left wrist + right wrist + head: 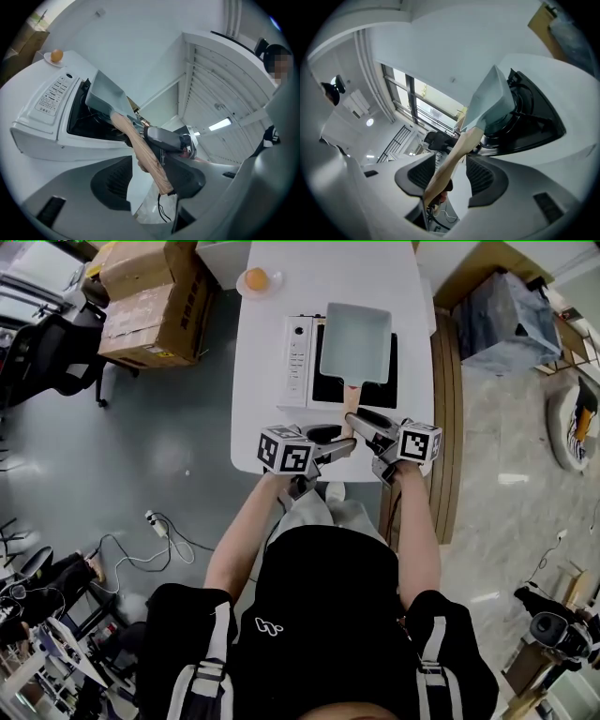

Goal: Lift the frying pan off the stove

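Observation:
A grey rectangular frying pan (356,338) sits on the black top of a white stove (298,362), its wooden handle (350,401) pointing at me. Both grippers meet at the handle's end near the table's front edge. My left gripper (339,439) comes in from the left and my right gripper (361,423) from the right. In the left gripper view the handle (140,150) runs between the wide-apart jaws of the left gripper (150,180), close to the right one. In the right gripper view the handle (450,164) crosses the right gripper (452,178) beside its left jaw, apart from the other.
The white table (272,418) carries a small plate with an egg (256,279) at its far end. Cardboard boxes (155,306) and a black chair (47,352) stand on the floor to the left. A wooden bench (448,427) runs along the table's right side.

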A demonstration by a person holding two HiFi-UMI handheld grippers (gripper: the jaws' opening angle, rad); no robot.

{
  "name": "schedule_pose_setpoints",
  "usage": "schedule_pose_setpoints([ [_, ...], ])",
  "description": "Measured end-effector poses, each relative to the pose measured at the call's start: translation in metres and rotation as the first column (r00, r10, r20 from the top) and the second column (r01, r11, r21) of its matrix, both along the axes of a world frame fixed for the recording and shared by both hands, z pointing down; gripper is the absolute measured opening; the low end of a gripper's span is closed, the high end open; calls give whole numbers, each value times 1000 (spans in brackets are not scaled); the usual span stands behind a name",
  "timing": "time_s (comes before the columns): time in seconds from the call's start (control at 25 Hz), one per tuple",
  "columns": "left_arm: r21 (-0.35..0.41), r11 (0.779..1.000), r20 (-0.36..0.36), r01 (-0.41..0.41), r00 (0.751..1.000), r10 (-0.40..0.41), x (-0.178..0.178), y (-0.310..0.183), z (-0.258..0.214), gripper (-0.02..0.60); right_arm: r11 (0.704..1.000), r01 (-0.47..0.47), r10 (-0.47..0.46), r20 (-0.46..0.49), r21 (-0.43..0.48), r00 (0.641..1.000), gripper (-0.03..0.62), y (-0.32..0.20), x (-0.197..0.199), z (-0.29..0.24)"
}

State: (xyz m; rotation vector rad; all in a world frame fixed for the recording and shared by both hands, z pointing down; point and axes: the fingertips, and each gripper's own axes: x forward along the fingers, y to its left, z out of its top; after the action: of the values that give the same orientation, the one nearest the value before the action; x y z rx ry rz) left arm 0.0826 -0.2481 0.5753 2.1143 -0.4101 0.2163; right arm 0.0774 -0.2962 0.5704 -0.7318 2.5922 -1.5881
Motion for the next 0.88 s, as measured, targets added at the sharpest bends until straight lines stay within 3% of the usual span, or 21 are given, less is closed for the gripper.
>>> schedule_pose_setpoints([
  [0.2, -11, 1000, -20, -10, 1000, 10, 9, 3, -1, 209, 998, -40, 42, 46, -49, 998, 187, -1, -1, 6],
  [0.48, -32, 999, -46, 11, 999, -12, 7, 0, -1, 201, 994, -27, 40, 124, -102, 992, 166, 1, -9, 5],
  [0.88, 5, 1000, -95, -4, 995, 4, 3, 5, -16, 210, 999, -6, 12, 165, -35, 986, 166, 6, -14, -11],
])
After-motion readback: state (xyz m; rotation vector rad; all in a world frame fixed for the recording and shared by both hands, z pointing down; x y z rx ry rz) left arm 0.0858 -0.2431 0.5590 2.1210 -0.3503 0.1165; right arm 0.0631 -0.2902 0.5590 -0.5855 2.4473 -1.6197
